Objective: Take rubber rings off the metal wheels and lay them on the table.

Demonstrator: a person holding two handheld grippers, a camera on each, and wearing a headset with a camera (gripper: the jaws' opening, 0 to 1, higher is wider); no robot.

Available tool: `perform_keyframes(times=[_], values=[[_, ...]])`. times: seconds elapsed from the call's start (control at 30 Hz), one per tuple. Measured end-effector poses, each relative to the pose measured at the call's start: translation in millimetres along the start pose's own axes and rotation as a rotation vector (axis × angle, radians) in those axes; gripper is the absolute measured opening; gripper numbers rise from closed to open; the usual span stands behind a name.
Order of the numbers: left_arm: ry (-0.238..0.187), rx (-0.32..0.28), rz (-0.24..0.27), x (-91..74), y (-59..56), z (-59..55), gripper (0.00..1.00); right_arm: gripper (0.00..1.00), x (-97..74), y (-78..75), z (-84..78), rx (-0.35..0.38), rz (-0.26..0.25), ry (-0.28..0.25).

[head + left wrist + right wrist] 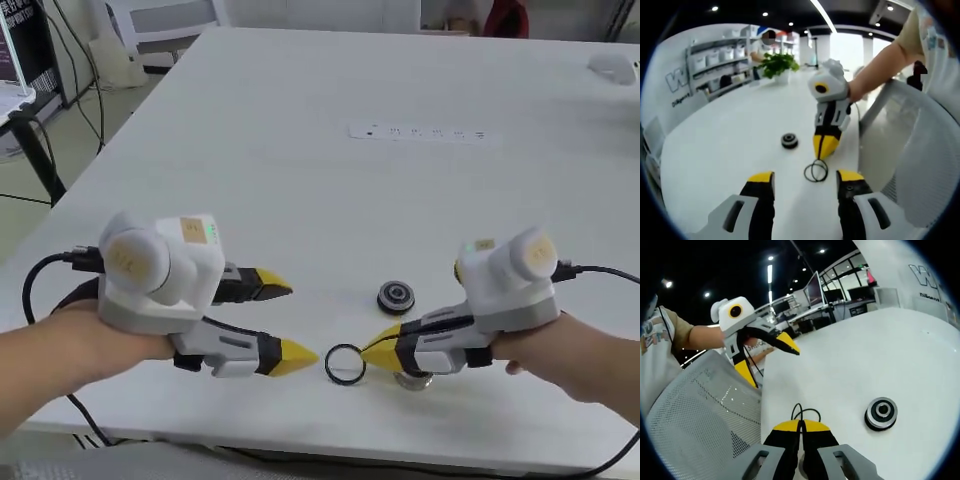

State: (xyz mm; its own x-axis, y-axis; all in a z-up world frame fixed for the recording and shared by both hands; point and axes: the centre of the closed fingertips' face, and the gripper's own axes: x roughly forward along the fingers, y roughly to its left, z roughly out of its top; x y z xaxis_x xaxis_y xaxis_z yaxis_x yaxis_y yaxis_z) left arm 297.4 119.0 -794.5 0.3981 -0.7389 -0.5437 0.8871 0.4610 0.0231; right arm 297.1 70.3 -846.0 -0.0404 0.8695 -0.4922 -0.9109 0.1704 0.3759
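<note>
Head view: the right gripper [368, 348], jaws pinched shut on a black rubber ring [329, 370] near the white table's [300, 180] front edge, faces the wide-open left gripper [301, 322], a metal wheel [396, 296] just beyond.

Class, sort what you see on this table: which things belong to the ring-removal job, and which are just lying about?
Job: rubber ring, pinched by right gripper; ringed wheel; metal wheel under that gripper; left gripper, open.
Lying about: power strip; small white object, far right.
</note>
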Motion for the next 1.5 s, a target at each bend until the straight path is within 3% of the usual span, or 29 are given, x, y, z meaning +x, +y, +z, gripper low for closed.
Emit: perform_keyframes(times=[0.63,1.03,1.5], values=[[0.020,-0.011,-0.006,0.2,2.7,-9.1,0.50,0.00,4.0,-7.8,-0.1,-0.002,-0.043,0.015],[0.023,-0.017,-0.012,1.8,1.9,-10.6,0.50,0.11,-1.2,-11.0,1.4,-0.007,-0.069,-0.001],[0.017,0.002,-0.019,7.3,6.5,-0.1,0.52,0.29,-23.5,-17.5,17.3,-0.015,-0.124,-0.083]])
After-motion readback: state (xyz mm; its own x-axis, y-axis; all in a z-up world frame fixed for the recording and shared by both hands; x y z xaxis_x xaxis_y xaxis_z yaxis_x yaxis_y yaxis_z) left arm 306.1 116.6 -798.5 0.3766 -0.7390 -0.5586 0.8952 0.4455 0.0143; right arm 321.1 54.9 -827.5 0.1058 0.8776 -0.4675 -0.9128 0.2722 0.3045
